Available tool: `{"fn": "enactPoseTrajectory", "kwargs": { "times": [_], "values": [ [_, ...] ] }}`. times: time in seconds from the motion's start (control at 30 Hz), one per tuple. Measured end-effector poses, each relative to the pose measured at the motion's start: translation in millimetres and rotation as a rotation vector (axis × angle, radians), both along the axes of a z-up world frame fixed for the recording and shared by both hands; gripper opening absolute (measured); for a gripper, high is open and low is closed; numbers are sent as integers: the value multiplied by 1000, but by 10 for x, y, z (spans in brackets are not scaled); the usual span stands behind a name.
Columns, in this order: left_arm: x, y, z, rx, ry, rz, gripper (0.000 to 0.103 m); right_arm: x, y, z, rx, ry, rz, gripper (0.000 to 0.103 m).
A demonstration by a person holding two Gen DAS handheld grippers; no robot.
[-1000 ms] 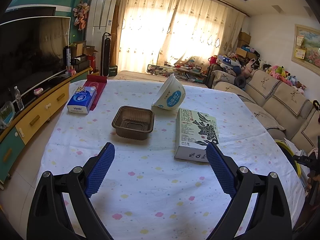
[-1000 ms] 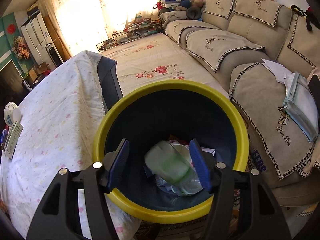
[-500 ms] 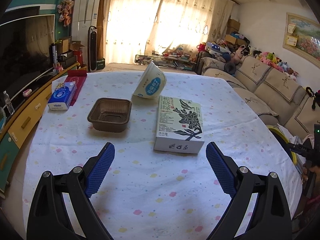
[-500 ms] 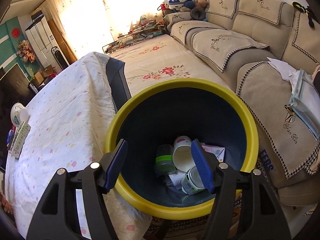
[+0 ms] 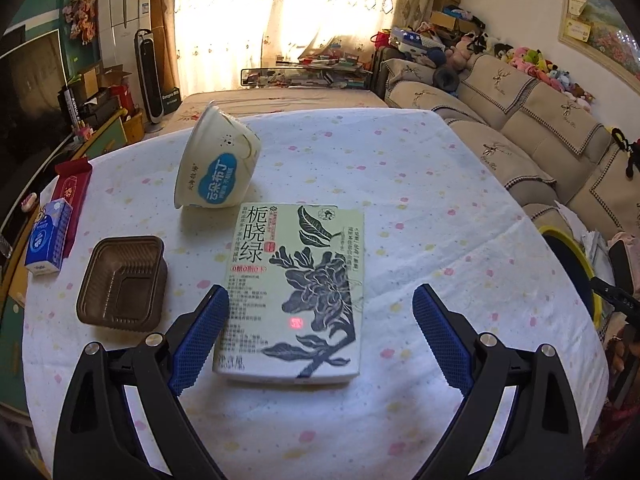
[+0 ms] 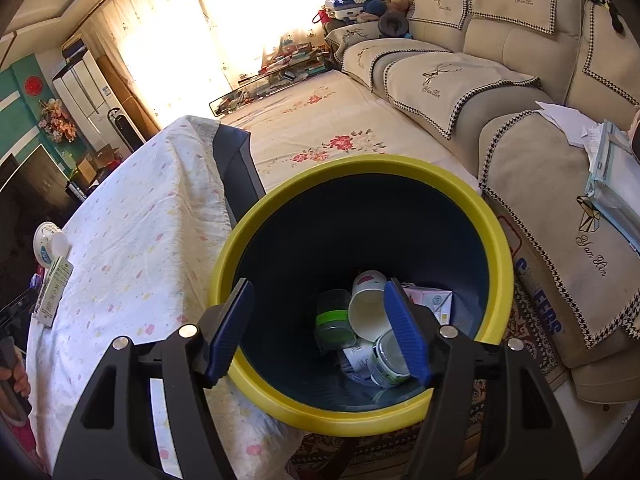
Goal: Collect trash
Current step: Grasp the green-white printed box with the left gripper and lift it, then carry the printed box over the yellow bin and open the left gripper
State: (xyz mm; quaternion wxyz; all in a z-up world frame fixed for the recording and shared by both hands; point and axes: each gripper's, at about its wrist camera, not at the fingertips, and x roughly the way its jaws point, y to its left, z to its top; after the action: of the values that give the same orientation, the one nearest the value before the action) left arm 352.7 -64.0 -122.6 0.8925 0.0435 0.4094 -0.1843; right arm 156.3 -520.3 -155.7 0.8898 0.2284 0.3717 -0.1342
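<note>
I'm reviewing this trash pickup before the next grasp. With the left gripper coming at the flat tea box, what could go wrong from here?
The left gripper is open, but the tea box lies flat and wide, so the grip may slip or push it along the tablecloth. The tilted pudding cup sits just behind the box and might get knocked over. The brown tray lies close beside the left finger.

You're in a home living room. A sectional sofa [image 6: 472,80] with deer-embroidered covers runs along one wall, soft toys [image 5: 532,60] heaped on its back. Sunlit curtains [image 5: 256,20] cover the window. A television [image 5: 28,92] sits over a low cabinet, with a tower fan [image 5: 150,76] beside it. Floral carpet [image 6: 320,128] covers the floor.
</note>
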Motion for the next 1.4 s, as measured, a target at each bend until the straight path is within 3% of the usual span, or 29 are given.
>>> {"fn": "enactPoseTrajectory", "kwargs": {
  "times": [0.6,0.67,0.8,1.0,1.17,1.4],
  "values": [
    [525,-301,-264,88,75,-1,92,124,75,-61,28,11,38,66],
    [548,-300,-303,88,84,0,90,123,81,-58,28,11,41,66],
    [566,-283,-301,95,76,18,71,120,89,-63,30,10,44,66],
    [405,-286,-203,62,75,14,71,80,68,-47,35,-5,40,66],
    [89,-590,29,53,39,-63,71,18,13,-19,41,-26,29,66],
    [-384,-1536,334,17,2,-278,71,-143,-129,37,5,-46,-19,66]
  ]
}}
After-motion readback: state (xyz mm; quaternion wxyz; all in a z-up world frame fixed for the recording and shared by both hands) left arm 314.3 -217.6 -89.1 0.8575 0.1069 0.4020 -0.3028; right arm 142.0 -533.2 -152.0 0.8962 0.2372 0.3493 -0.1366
